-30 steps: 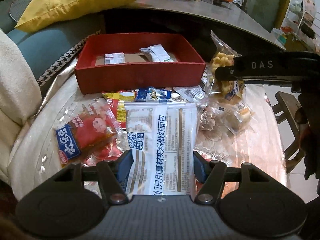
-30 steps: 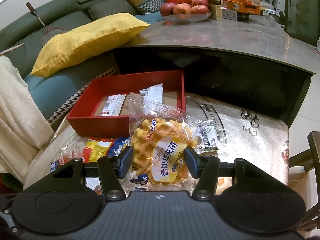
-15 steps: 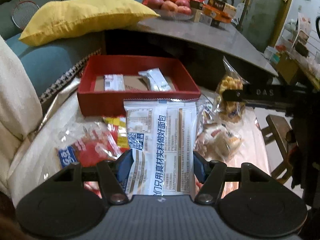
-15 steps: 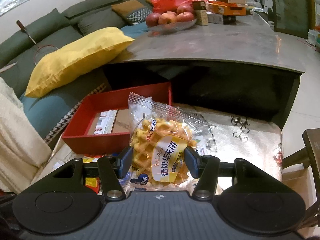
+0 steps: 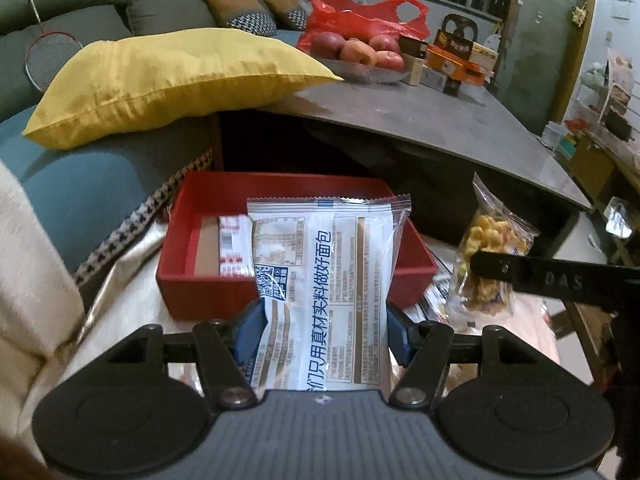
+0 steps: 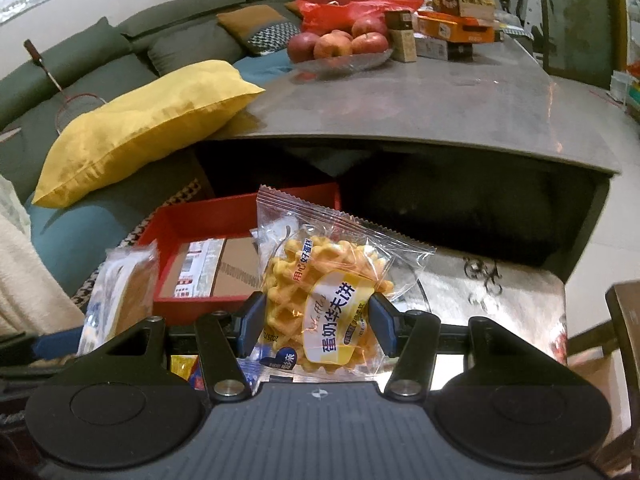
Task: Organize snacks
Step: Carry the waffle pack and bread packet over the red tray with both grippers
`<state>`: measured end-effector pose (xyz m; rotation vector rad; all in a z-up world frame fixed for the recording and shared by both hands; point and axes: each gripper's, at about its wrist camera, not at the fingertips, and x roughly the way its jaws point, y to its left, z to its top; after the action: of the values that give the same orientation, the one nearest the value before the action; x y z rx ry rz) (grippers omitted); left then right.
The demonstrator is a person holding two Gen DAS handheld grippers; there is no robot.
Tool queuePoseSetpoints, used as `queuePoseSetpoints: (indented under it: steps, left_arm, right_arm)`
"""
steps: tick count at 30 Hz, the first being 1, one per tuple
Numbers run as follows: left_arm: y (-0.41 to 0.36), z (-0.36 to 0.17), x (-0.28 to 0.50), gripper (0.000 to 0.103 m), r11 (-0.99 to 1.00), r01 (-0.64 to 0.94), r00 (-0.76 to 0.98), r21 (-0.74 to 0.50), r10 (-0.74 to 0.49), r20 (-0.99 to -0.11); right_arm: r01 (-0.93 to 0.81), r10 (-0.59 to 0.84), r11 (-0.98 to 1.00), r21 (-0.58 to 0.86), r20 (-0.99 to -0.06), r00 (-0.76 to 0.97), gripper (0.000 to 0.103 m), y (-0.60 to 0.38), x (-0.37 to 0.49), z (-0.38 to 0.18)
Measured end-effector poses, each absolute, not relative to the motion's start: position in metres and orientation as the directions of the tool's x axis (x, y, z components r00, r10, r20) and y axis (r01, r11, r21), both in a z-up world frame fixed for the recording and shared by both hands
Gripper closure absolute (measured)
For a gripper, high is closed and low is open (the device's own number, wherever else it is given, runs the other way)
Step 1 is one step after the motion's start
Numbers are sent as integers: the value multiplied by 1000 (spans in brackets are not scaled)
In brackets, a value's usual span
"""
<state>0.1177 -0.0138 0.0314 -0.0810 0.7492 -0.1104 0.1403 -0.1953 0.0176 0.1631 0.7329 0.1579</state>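
Behind, apples crowd a grey table beside sofa.

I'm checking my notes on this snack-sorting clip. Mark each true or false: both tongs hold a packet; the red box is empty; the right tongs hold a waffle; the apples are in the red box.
1. Both tongs hold a packet. True: left tongs grip a bread packet, right tongs a waffle packet.
2. The red box is empty. False: it holds a small packet.
3. The right tongs hold a waffle. True.
4. The apples are in the red box. False: they sit in a dish on the table.
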Motion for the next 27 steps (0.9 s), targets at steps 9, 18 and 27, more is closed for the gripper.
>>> queuePoseSetpoints:
  steps: [9, 18, 27]
  left_arm:
    - [-9, 21, 164, 46, 994, 56, 742, -90, -102, -663]
    - [-6, 18, 207, 46, 998, 39, 758, -43, -57, -650]
    - [-6, 5, 238, 46, 1000, 29, 748, -9, -28, -663]
  right_arm:
    - [-129, 191, 981, 142, -653, 733, 40, -170, 176, 16]
    - [-156, 176, 984, 90, -666, 725, 40, -153, 211, 8]
    - [-166, 165, 984, 63, -668, 725, 41, -140, 246, -5]
